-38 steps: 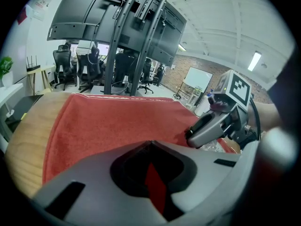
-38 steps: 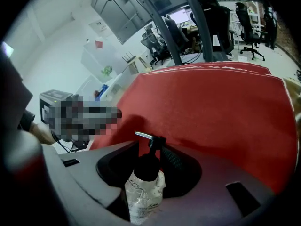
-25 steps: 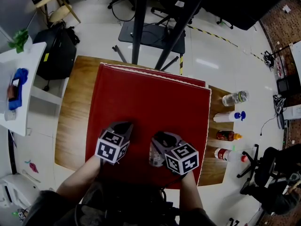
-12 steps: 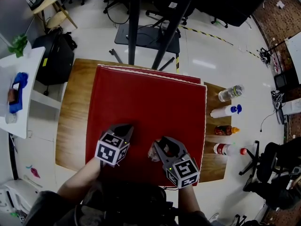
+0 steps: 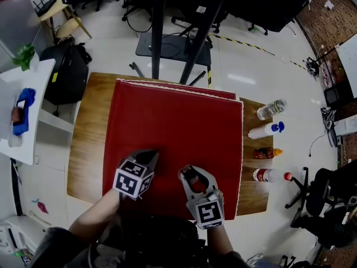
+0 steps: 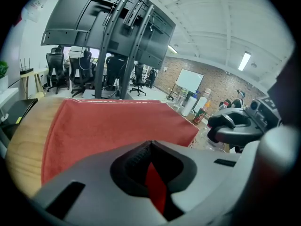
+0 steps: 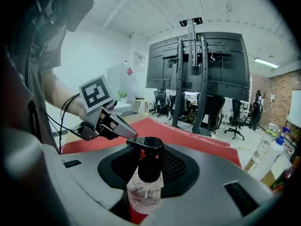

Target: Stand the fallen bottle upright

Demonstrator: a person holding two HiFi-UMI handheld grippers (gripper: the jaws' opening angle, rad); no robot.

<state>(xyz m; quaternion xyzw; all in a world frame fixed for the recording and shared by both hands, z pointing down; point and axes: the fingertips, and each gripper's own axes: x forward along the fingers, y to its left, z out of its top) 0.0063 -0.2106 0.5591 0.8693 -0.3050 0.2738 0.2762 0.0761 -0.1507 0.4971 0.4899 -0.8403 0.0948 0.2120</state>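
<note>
A small clear pump bottle (image 7: 144,193) with a black pump head (image 7: 146,143) stands roughly upright between the jaws of my right gripper (image 7: 146,173), which is shut on its body. Those jaws have just been closing on the bottle. The jaws hide its base. In the head view the right gripper (image 5: 191,176) is over the near edge of the red cloth (image 5: 173,121), with the bottle's dark top (image 5: 192,178) showing between the jaws. My left gripper (image 5: 148,157) hovers just to the left, shut and empty. Its jaws (image 6: 148,160) meet over the cloth.
The red cloth covers most of a wooden table (image 5: 88,127). Several bottles lie on the bare strip at the right: a clear one (image 5: 271,109), a white one with a blue cap (image 5: 265,130), a dark sauce bottle (image 5: 263,153) and a red-capped one (image 5: 270,175). A black stand (image 5: 167,38) rises beyond the table.
The right gripper has rolled and drawn toward me, turning the bottle from lying on its side to upright between the jaws. The left gripper has shifted only slightly.
</note>
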